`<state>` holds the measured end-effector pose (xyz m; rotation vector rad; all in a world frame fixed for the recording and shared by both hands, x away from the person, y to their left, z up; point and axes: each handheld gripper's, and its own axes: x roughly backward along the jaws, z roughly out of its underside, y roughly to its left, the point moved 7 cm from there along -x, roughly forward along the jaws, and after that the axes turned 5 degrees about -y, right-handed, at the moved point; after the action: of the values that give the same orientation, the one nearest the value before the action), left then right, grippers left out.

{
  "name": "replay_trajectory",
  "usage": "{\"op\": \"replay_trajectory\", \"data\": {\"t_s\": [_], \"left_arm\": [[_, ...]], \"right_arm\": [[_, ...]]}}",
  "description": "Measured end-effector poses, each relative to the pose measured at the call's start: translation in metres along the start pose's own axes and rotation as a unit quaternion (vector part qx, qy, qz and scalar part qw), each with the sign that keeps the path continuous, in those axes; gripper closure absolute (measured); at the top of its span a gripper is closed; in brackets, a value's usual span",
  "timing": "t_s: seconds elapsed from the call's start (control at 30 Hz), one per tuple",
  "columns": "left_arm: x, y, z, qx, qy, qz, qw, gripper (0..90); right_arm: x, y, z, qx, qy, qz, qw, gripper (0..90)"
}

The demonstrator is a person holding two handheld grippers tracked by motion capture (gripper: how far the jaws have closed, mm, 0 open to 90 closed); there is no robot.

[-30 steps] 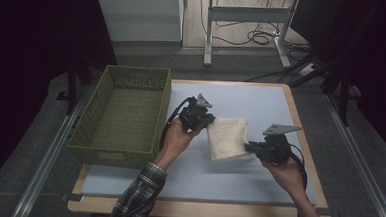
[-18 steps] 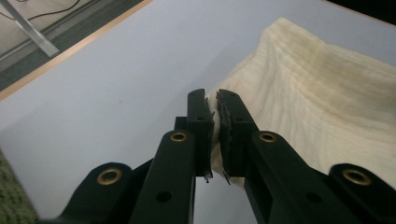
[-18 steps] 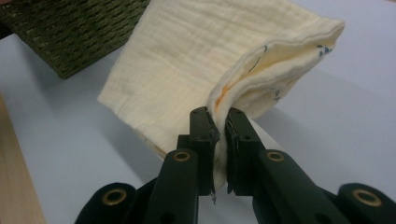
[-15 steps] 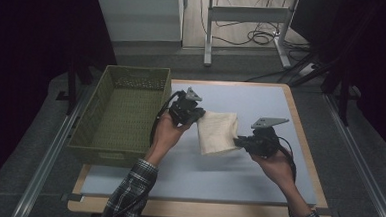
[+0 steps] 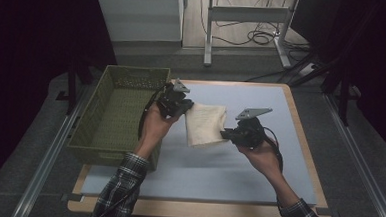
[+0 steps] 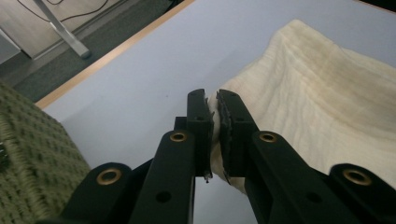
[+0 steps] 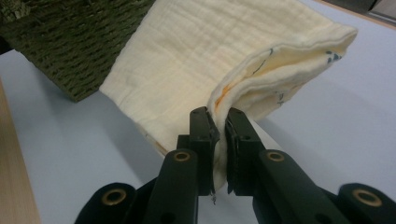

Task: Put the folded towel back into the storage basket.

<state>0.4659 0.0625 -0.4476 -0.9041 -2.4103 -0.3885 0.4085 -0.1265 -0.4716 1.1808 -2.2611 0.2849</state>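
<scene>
A folded cream cloth (image 5: 205, 124) hangs between both grippers, lifted off the pale blue table (image 5: 258, 172). My left gripper (image 5: 187, 108) is shut on the cloth's upper left corner; in the left gripper view the cloth (image 6: 317, 102) is pinched between the black jaws of that gripper (image 6: 213, 100). My right gripper (image 5: 224, 135) is shut on the cloth's lower right edge. In the right gripper view the folded layers of the cloth (image 7: 210, 60) rise out of the closed jaws of that gripper (image 7: 217, 116).
A green woven basket (image 5: 118, 115) stands at the table's left, just beside the left hand; its corner (image 7: 74, 42) shows behind the cloth. The table's wooden rim (image 5: 300, 129) runs along the right. Desk legs and cables (image 5: 255, 36) lie on the floor beyond.
Both grippers have carried the cloth leftward, toward the basket, with the left gripper now near the basket's rim. Both stay shut on the cloth.
</scene>
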Motion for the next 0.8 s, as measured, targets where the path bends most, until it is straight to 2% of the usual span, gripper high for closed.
{"op": "replay_trajectory", "data": {"t_s": [0.27,0.4,0.47,0.8], "left_arm": [[0.013,0.017,-0.003,0.001,-0.001,-0.014,0.9999,83.8],[0.022,0.028,-0.004,-0.006,0.006,-0.03,0.9995,83.8],[0.025,0.031,-0.005,-0.002,0.006,-0.036,0.9993,83.8],[0.043,0.049,-0.004,-0.006,0.013,-0.062,0.998,83.8]], "right_arm": [[-0.011,0.007,-0.015,0.006,-0.001,-0.007,1.0,82.4],[-0.016,0.011,-0.027,0.008,-0.005,-0.011,0.9999,82.3],[-0.019,0.013,-0.032,0.009,-0.006,-0.013,0.9999,82.3],[-0.033,0.023,-0.05,0.015,-0.011,-0.023,0.9996,82.2]]}}
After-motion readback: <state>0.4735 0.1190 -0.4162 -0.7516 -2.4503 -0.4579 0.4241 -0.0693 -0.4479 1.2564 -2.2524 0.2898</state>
